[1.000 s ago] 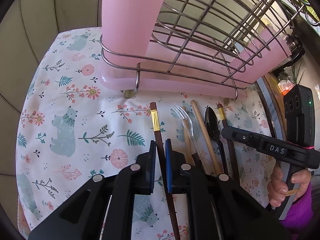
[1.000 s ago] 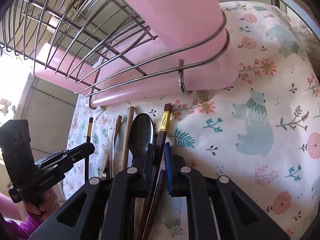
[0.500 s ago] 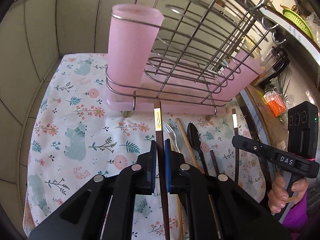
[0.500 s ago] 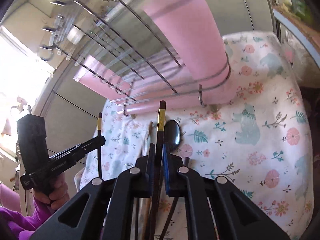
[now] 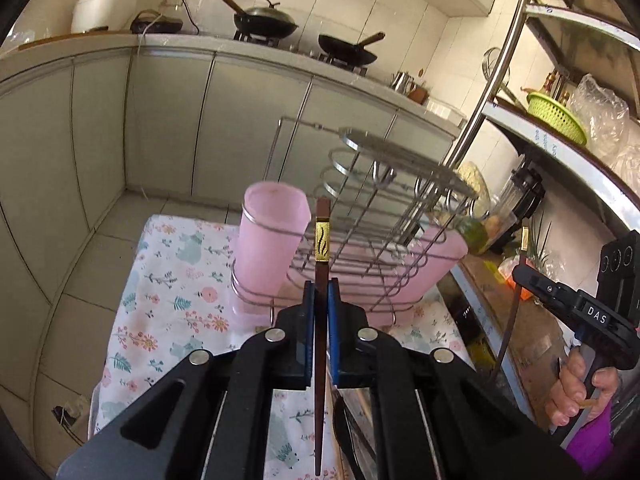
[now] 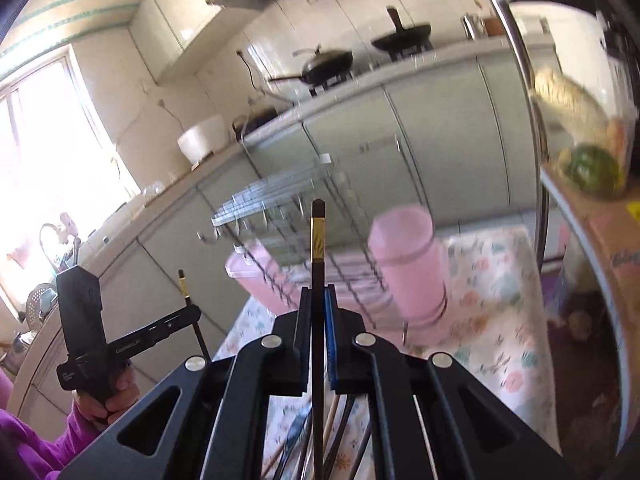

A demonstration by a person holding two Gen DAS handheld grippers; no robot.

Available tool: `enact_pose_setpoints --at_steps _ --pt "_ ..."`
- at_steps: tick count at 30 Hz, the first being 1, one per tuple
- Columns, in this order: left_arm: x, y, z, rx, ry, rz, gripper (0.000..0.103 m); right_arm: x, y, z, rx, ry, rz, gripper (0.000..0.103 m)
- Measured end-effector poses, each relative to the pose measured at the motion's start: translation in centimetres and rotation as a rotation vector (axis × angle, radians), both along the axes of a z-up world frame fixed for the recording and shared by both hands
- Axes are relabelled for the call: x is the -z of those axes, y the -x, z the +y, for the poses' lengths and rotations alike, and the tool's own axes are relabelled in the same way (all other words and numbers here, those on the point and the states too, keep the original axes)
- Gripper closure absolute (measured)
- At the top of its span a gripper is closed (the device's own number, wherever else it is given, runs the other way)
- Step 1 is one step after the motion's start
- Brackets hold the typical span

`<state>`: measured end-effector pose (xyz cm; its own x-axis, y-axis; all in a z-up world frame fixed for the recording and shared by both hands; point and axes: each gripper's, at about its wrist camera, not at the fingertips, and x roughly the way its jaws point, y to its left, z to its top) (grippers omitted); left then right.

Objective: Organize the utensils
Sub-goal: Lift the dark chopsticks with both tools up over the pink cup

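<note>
The left gripper (image 5: 321, 300) clamps a dark brown gold-banded chopstick (image 5: 321, 264) upright, raised in front of the pink plastic utensil cup (image 5: 272, 240) in the wire rack (image 5: 372, 216). The right gripper (image 6: 318, 304) pinches its own matching black chopstick (image 6: 318, 276) upright, above the floral tablecloth (image 6: 496, 292).

Wire rack (image 5: 372, 208) blocks ahead; pink cup (image 5: 272, 240) top open.
</note>
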<state>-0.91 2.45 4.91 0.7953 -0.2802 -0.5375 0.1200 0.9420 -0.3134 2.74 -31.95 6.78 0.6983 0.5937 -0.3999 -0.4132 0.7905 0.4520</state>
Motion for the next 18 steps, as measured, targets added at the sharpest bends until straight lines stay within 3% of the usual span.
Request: enact_pose_setpoints --at_steps 13,18 --pt "-11.7 -1.1 1.3 -0.107 -0.003 -0.325 0.098 -11.1 -2.3 -1.9 0.154 -0.039 -0.345 0.097" --pt "-14.5 -2.9 2.0 -0.171 0.009 -0.407 0.098 -13.2 -4.4 -2.5 0.23 -0.04 -0.438 0.097"
